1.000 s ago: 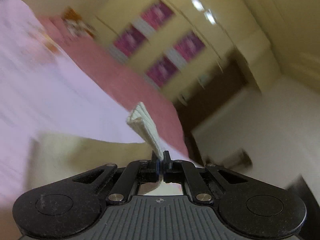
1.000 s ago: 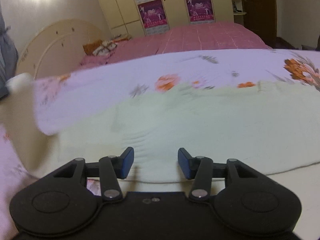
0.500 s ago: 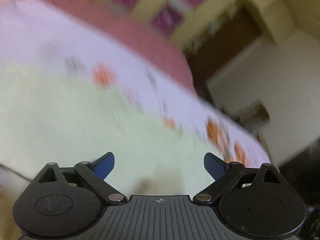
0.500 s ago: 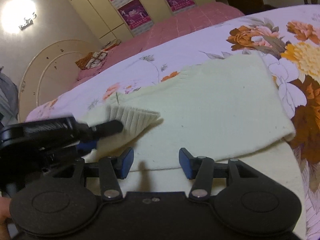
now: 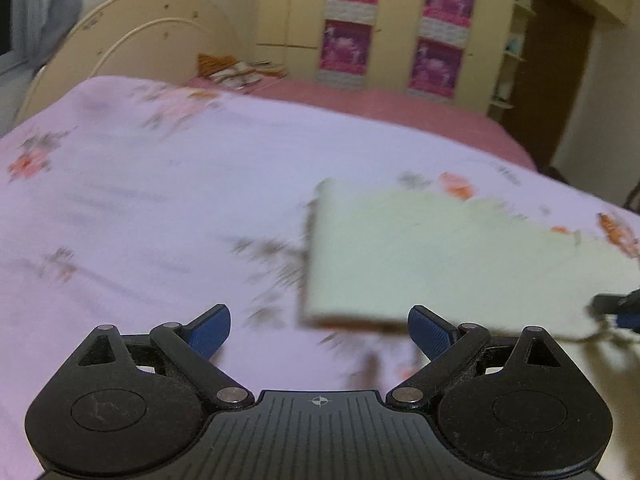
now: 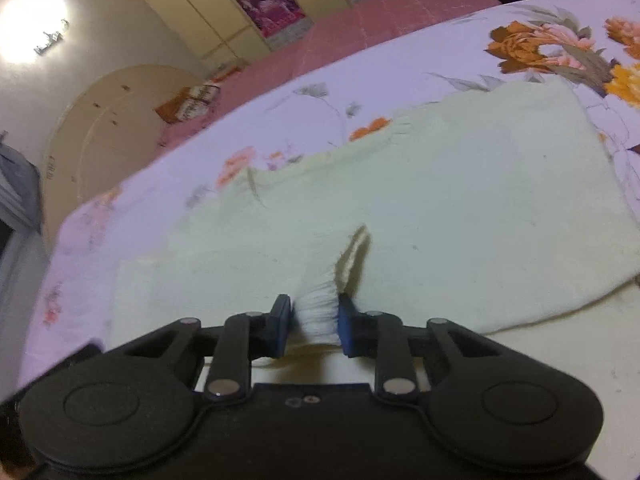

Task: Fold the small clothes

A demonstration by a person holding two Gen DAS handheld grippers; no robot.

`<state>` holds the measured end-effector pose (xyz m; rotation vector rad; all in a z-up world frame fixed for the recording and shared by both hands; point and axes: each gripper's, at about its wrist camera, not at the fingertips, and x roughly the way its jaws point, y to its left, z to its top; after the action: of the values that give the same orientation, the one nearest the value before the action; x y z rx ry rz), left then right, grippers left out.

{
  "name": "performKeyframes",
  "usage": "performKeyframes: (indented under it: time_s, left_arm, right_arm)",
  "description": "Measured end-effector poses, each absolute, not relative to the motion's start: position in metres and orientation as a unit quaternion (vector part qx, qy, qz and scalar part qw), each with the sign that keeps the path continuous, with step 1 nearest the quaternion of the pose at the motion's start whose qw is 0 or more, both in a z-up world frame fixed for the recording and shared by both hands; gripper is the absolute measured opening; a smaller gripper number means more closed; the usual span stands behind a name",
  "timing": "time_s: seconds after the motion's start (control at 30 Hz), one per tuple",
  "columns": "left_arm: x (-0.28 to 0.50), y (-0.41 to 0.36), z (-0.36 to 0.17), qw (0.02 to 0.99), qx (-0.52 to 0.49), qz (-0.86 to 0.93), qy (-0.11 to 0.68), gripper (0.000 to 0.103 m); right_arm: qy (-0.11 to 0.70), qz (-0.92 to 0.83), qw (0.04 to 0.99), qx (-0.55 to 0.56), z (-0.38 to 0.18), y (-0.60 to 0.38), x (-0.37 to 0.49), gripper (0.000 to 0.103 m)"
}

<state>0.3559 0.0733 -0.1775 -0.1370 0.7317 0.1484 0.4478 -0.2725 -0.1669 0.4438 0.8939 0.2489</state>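
A cream knit garment (image 6: 440, 200) lies spread flat on the lilac floral bedsheet (image 6: 360, 80). My right gripper (image 6: 314, 326) is at its near edge, jaws closing. A bunched roll of the cream knit (image 6: 318, 308) sits between the blue pads (image 6: 280, 326), and both pads press on it. In the left wrist view the same garment (image 5: 440, 256) is a blurred pale rectangle at the right. My left gripper (image 5: 320, 330) hovers over bare sheet (image 5: 160, 200) to its left, open wide and holding nothing. The right gripper's tip (image 5: 616, 306) shows at the far right edge.
A pink bedcover (image 5: 380, 100) runs behind the floral sheet. Beyond it stand a cream headboard (image 5: 152, 32), an orange patterned cushion (image 5: 236, 68) and a wardrobe with purple posters (image 5: 396, 40). A dark doorway (image 5: 556, 80) is at the right.
My left gripper let go of the ribbed knit end, opened wide and swung left off the garment. My right gripper closed in on the bunched knit at the near edge.
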Motion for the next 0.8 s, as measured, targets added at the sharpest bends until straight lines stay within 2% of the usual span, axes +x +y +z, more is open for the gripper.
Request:
performKeyframes:
  time_s: [0.07, 0.1, 0.13, 0.17, 0.47, 0.63, 0.67, 0.7, 0.73, 0.8]
  left_arm:
    - [0.360, 0.076, -0.186, 0.931, -0.057, 0.076, 0.353, 0.094]
    - [0.361, 0.074, -0.187, 0.932, -0.053, 0.078, 0.349, 0.094]
    - [0.365, 0.074, -0.189, 0.934, -0.053, 0.077, 0.346, 0.094]
    - [0.367, 0.074, -0.189, 0.936, -0.051, 0.074, 0.342, 0.094]
    - [0.377, 0.046, -0.186, 0.949, -0.021, 0.041, 0.312, 0.095]
    - [0.382, 0.018, -0.191, 0.947, 0.038, 0.015, 0.319, 0.094]
    - [0.381, 0.016, -0.193, 0.948, 0.043, 0.017, 0.316, 0.088]
    - [0.382, 0.015, -0.194, 0.947, 0.043, 0.015, 0.319, 0.067]
    - [0.385, 0.017, -0.195, 0.943, 0.037, 0.010, 0.330, 0.059]
    - [0.387, 0.021, -0.197, 0.943, 0.020, 0.009, 0.333, 0.055]
  right_arm:
    - [0.434, 0.124, 0.867, 0.210, -0.169, -0.272, 0.448, 0.032]
    - [0.436, 0.130, 0.865, 0.213, -0.171, -0.270, 0.448, 0.027]
    - [0.435, 0.136, 0.865, 0.209, -0.171, -0.265, 0.448, 0.014]
    - [0.437, 0.146, 0.864, 0.204, -0.170, -0.260, 0.449, 0.008]
    - [0.337, 0.085, 0.924, 0.158, -0.119, -0.289, 0.437, 0.007]
    - [0.341, 0.044, 0.923, 0.173, -0.122, -0.331, 0.442, 0.007]
    - [0.343, 0.035, 0.924, 0.163, -0.125, -0.335, 0.441, 0.007]
    - [0.346, 0.025, 0.925, 0.158, -0.129, -0.338, 0.441, 0.007]
    - [0.350, 0.019, 0.923, 0.161, -0.133, -0.342, 0.441, 0.007]
    - [0.358, 0.004, 0.919, 0.163, -0.142, -0.349, 0.441, 0.007]
